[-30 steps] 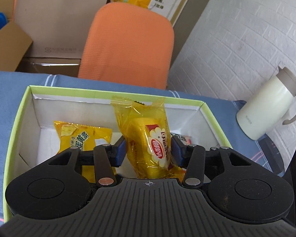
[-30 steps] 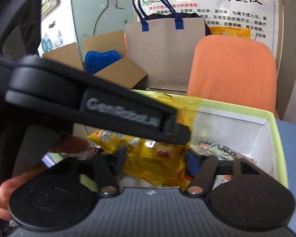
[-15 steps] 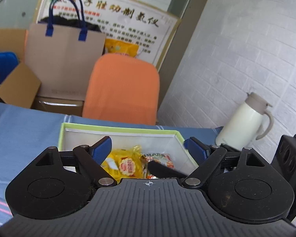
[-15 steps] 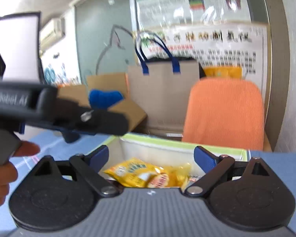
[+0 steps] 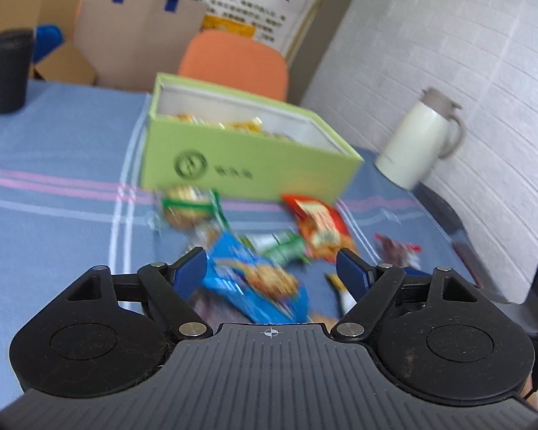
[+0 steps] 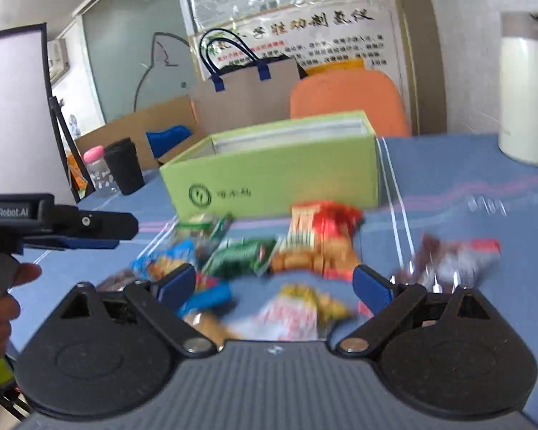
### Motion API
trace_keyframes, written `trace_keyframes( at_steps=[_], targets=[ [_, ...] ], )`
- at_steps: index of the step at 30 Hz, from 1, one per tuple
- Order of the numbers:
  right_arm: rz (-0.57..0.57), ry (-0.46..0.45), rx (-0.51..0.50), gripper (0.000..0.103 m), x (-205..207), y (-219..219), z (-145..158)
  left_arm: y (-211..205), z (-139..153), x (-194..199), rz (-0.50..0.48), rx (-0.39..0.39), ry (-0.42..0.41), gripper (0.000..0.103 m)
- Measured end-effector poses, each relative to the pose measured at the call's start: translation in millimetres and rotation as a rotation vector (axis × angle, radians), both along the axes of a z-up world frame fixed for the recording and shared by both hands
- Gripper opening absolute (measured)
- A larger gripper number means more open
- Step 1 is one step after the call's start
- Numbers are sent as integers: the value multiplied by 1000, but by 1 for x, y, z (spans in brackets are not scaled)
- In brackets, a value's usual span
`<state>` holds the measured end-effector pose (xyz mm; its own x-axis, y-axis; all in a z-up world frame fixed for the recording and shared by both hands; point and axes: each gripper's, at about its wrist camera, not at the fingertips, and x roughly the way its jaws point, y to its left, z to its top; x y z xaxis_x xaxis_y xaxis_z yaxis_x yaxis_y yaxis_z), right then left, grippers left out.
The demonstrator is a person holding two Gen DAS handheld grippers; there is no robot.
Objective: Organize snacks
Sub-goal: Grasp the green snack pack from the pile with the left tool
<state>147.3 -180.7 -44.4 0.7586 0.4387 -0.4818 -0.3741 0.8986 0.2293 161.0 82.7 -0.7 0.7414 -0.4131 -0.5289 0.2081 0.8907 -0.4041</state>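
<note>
A blue-clothed worktop (image 5: 53, 165) is shown carrying a lime-green box (image 5: 247, 165), its open top already holding some yellow packets. In front of the box, on the near side, a loose heap of snack packets is spread across the cloth, motion-blurred in both views. A red packet (image 5: 319, 225) lies nearest the box's front wall, a blue packet (image 5: 254, 283) further forward, a green packet (image 6: 240, 254) between them, and a dark red packet (image 6: 455, 258) off to the box's right, apart from the heap.

Both tools are held over the heap with jaws spread wide and nothing gripped: the left gripper (image 5: 270, 268) is poised above the blue packet, the right gripper (image 6: 274, 283) above a pale, orange-printed packet (image 6: 294, 315).

A clean pick is judged to need one packet singled out per tool, gripped across its narrow width, and overlapping neighbours left undisturbed before the carry back to the box.
</note>
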Motion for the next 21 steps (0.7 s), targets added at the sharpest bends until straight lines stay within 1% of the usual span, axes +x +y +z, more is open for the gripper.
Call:
trace_keyframes(
  at_steps=[3,5,7,8,11,12,13,14,17,19,20,21],
  targets=[
    [85,19,10,94,-38,15,2,-10,0,-24,-72,-2,-14,64],
    [160,29,-15,94,-58,32,1,-13,0,-36,-104,12,-25,63],
    [200,44,-36,94,-68,48,-7,-15,-3,-40,-118,16,-17,62],
    [214,52,-49,94,-70,57,-11,-14,-6,-41,-125,8,-1,60],
    [239,26,-90,93,-70,75,-19,-17,-12,-42,-166,-17,39,48],
    [244,29,-111,91,-68,81,-22,-20,-12,-41,-192,-18,47,45],
    [246,24,-124,84,-66,83,-23,-22,-13,-40,-210,-12,58,44],
    [245,21,-138,79,-64,87,-25,-25,-13,-38,-221,5,70,41],
    [231,21,-160,78,-59,89,-28,-34,-16,-29,-241,94,77,40],
    [214,20,-149,78,-58,88,-30,-37,-22,-21,-251,136,116,37],
    [207,20,-144,78,-57,89,-30,-38,-27,-18,-255,148,136,34],
    [203,16,-142,79,-57,89,-31,-39,-32,-16,-257,157,157,27]
  ],
)
